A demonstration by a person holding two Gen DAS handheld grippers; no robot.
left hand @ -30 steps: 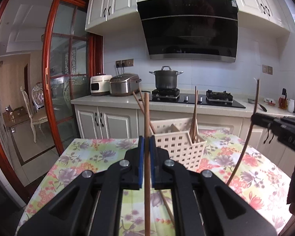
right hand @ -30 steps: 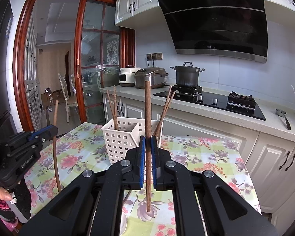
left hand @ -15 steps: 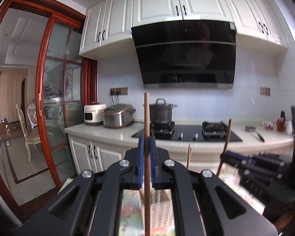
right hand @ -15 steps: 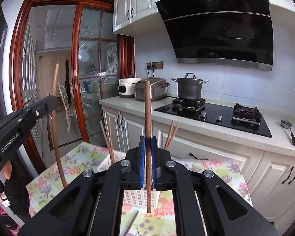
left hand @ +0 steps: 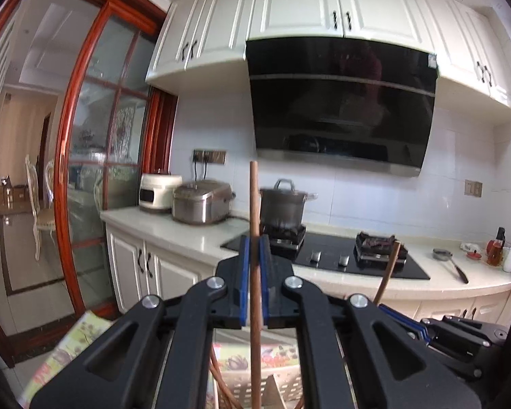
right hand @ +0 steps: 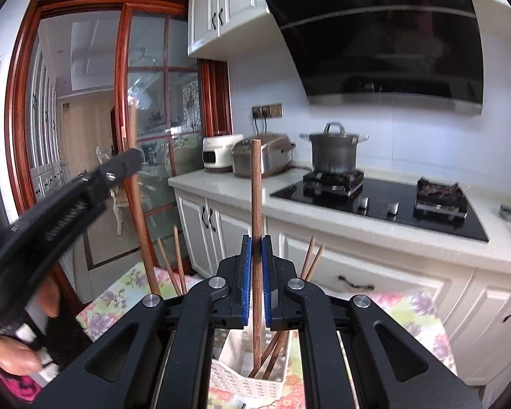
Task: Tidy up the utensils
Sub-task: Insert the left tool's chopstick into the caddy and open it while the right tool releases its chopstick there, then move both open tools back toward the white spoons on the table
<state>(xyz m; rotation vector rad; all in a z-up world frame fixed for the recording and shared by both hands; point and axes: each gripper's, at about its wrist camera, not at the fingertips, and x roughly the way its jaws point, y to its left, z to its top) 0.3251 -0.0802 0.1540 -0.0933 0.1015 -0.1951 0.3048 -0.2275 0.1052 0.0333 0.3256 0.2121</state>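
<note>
My left gripper [left hand: 254,255] is shut on an upright wooden chopstick [left hand: 254,204], held over the white slotted basket [left hand: 245,388] whose rim shows below the jaws. My right gripper [right hand: 255,255] is shut on another upright wooden chopstick [right hand: 256,197]; its lower end hangs inside the basket [right hand: 245,378], beside several chopsticks [right hand: 311,255] standing in it. The left gripper [right hand: 133,158] with its chopstick [right hand: 138,204] shows at the left of the right wrist view. The right gripper's chopstick [left hand: 388,272] shows at the right of the left wrist view.
The basket stands on a table with a floral cloth [right hand: 119,293]. Behind it runs a white counter [right hand: 221,187] with a black hob [right hand: 374,197], a steel pot [right hand: 334,151] and two rice cookers [right hand: 259,160]. A red-framed glass door [right hand: 153,129] is at the left.
Both grippers have moved in over the basket with their chopsticks. The right chopstick's lower end has come down into the basket. Both views have tilted up toward the cabinets.
</note>
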